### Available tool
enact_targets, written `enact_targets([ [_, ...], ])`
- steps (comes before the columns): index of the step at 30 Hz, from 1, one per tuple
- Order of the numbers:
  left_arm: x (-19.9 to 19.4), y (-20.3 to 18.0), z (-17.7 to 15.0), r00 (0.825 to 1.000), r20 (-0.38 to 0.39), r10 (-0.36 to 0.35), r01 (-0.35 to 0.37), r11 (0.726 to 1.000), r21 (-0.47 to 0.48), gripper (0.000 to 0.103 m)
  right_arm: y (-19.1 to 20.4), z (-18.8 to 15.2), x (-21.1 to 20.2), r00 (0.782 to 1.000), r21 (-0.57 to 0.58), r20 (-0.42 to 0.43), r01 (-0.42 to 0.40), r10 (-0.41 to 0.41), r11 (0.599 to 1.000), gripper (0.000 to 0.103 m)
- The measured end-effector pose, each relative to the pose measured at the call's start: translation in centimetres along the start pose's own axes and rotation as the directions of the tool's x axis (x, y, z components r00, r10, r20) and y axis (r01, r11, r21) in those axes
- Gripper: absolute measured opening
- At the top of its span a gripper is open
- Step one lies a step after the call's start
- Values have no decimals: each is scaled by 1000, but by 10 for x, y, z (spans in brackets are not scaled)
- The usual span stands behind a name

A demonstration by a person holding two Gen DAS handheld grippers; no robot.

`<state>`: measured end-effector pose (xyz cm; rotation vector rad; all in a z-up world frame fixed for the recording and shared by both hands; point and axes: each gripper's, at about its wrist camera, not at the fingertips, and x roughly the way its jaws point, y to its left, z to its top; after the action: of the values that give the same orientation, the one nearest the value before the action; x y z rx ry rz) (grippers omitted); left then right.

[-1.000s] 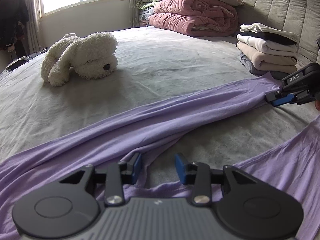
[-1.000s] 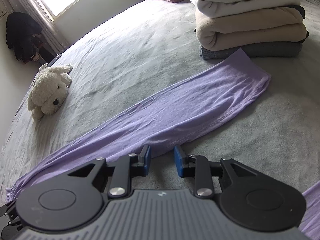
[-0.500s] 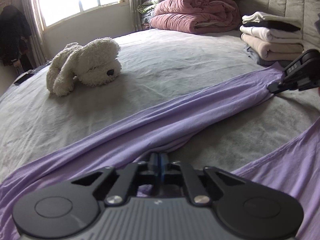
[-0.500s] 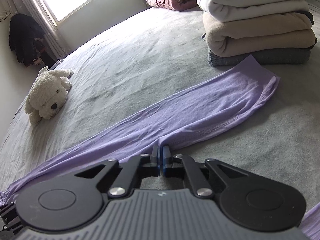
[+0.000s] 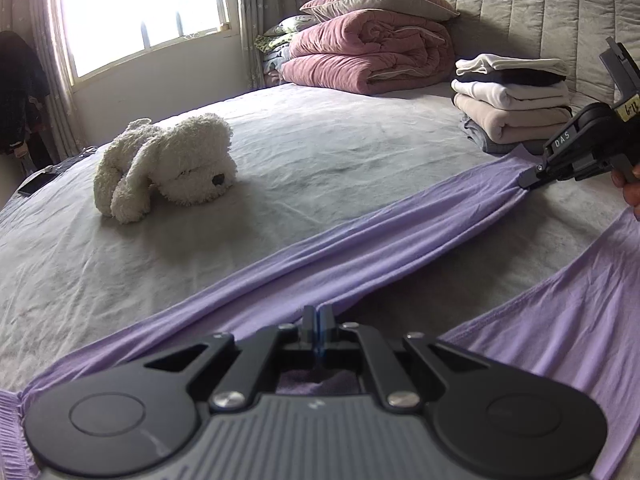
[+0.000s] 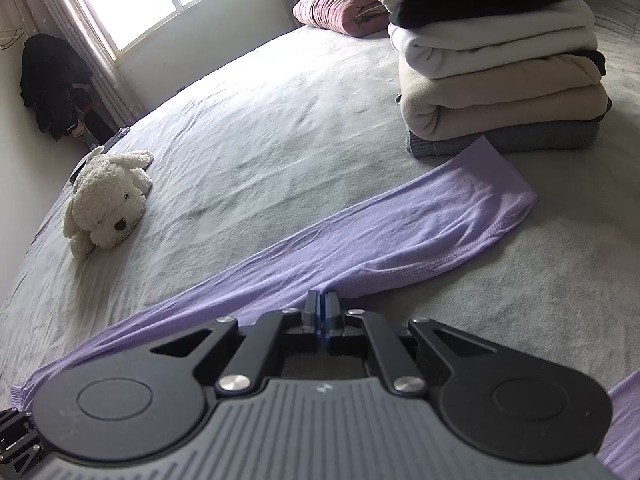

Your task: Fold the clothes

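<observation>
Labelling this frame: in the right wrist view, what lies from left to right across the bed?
Plush dog → purple garment, pinched by the shut right gripper → stack of folded clothes.

I see the garment (image 5: pixel 360 236) lying stretched across the bed (image 5: pixel 320 152). The plush dog (image 5: pixel 168 164) lies behind it to the left; the stack of folded clothes (image 6: pixel 500 80) sits behind its right end, rolled bedding (image 5: pixel 368 56) farther back.

— Bed (image 5: pixel 320 152)? Grey sheet, creased.
— What's on it?
— White plush dog (image 5: pixel 168 164) at left, purple garment (image 5: pixel 360 248) stretched across the front, folded clothes stack (image 5: pixel 512 100) at right, pink quilt (image 5: pixel 368 56) w/ pillow at the headboard.
</observation>
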<state>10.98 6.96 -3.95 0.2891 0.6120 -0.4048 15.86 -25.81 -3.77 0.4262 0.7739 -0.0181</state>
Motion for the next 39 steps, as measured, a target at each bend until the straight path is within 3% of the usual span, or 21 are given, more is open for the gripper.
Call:
enact_targets([
  [11,-3,-7,-11,991,-95,-95,104,989,100,1,4,-13,6,995,-102,-84,39,-47,994,3],
  [18,0,-2,-14,983,-130,-127,139,987,83,4,8,-10,3,996,-130,-87,19,-30,991,18],
  [19,0,-1,-13,982,-129,-140,150,986,70,6,9,-10,3,996,-133,-86,17,-29,991,30],
  [21,-3,2,-10,979,-119,-165,171,984,43,31,12,-10,1,997,-143,-76,8,-19,990,44],
  [23,-5,5,-6,981,-103,-167,170,985,27,45,16,-10,0,998,-159,-68,5,-16,987,44],
  [25,-7,8,-3,983,-89,-162,164,986,14,48,20,-9,0,998,-175,-61,4,-15,985,44],
  [32,-2,45,3,998,-67,-9,5,997,-71,58,40,-4,10,999,-264,-37,12,-23,964,44],
  [39,13,97,1,985,-104,141,-164,950,-267,58,65,9,24,999,-391,-31,-49,41,919,47],
])
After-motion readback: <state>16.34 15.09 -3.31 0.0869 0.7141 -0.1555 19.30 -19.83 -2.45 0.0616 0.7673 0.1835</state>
